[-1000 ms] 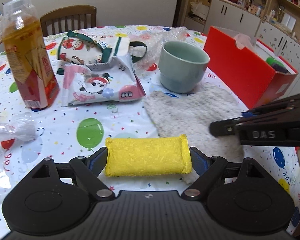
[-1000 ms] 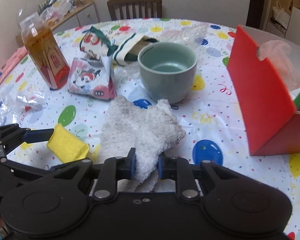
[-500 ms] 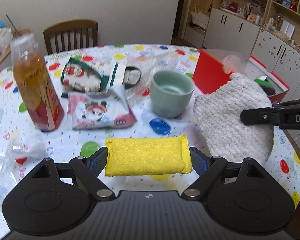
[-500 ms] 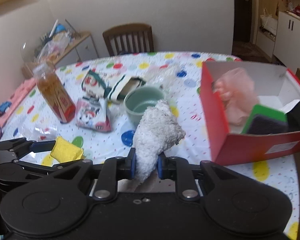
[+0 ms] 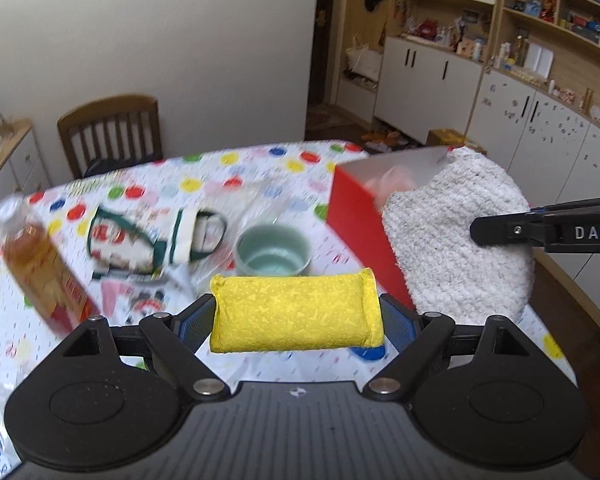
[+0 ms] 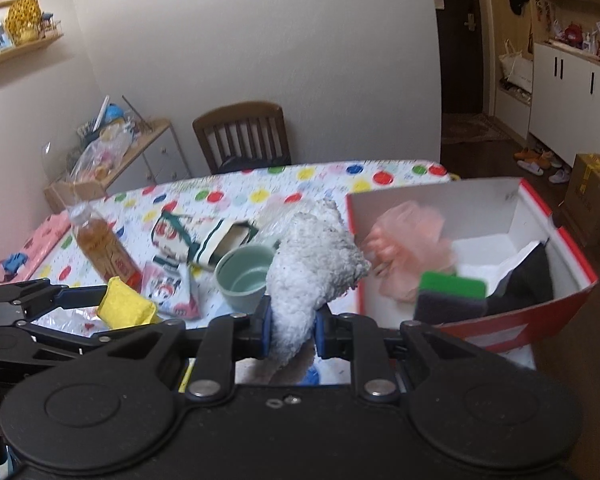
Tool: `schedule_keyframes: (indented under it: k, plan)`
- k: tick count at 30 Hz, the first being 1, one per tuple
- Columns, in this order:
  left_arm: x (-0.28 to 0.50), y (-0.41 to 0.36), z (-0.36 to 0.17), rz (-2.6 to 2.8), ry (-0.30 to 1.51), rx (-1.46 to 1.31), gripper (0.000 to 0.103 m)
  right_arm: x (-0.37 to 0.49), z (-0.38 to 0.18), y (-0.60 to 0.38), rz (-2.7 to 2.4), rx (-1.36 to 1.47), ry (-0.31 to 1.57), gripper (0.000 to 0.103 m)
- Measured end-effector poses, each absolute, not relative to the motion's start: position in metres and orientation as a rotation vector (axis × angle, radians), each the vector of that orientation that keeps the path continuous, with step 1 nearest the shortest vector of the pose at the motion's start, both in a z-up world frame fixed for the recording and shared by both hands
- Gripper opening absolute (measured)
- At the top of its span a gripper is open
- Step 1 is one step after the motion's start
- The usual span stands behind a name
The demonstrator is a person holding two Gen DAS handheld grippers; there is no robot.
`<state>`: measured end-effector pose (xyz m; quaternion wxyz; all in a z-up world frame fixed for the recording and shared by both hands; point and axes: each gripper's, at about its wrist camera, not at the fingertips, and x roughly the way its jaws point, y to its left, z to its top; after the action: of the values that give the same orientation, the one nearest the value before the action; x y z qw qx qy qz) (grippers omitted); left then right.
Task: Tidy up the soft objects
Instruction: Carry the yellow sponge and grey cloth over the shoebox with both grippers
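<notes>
My left gripper (image 5: pixel 296 322) is shut on a yellow sponge (image 5: pixel 296 312), held by its two ends well above the table; the same yellow sponge (image 6: pixel 124 307) shows at lower left in the right wrist view. My right gripper (image 6: pixel 291 326) is shut on a white-grey knitted cloth (image 6: pixel 312 256) that hangs bunched in the air; that cloth (image 5: pixel 452 236) fills the right of the left wrist view. To the right stands an open red box (image 6: pixel 556 308) holding a pink mesh puff (image 6: pixel 412 240), a green-and-dark scrub pad (image 6: pixel 450 294) and a black item (image 6: pixel 534 276).
On the polka-dot tablecloth (image 6: pixel 240 192) stand a pale green cup (image 6: pixel 242 276), a tea bottle (image 6: pixel 104 252), a snack bag (image 6: pixel 172 288) and a green-trimmed pouch (image 6: pixel 188 236). A wooden chair (image 6: pixel 242 136) is at the far side. Cabinets (image 5: pixel 432 80) line the right wall.
Both grippers have risen with their loads; the table looks farther below. The cloth has come off the table and now hangs near the red box, whose inside has come into view.
</notes>
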<state>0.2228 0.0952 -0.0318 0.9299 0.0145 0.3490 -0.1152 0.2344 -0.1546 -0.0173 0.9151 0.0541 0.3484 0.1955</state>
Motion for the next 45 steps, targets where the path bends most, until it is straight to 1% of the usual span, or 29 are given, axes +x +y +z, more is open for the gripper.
schedule_keyframes:
  k: [10, 24, 38, 45]
  plan:
    - [0.240, 0.046, -0.006, -0.268, 0.655, 0.078, 0.087, 0.250, 0.004, -0.206, 0.368, 0.120, 0.640, 0.019]
    - [0.281, -0.028, -0.005, -0.303, 0.668, 0.105, 0.087, 0.283, 0.005, -0.270, 0.322, 0.117, 0.609, 0.019]
    - [0.344, -0.096, -0.028, -0.273, 0.716, 0.155, 0.087, 0.333, -0.028, -0.320, 0.313, 0.114, 0.662, 0.019]
    - [0.386, -0.115, -0.044, -0.240, 0.769, 0.145, 0.087, 0.362, -0.054, -0.329, 0.320, 0.064, 0.705, 0.020]
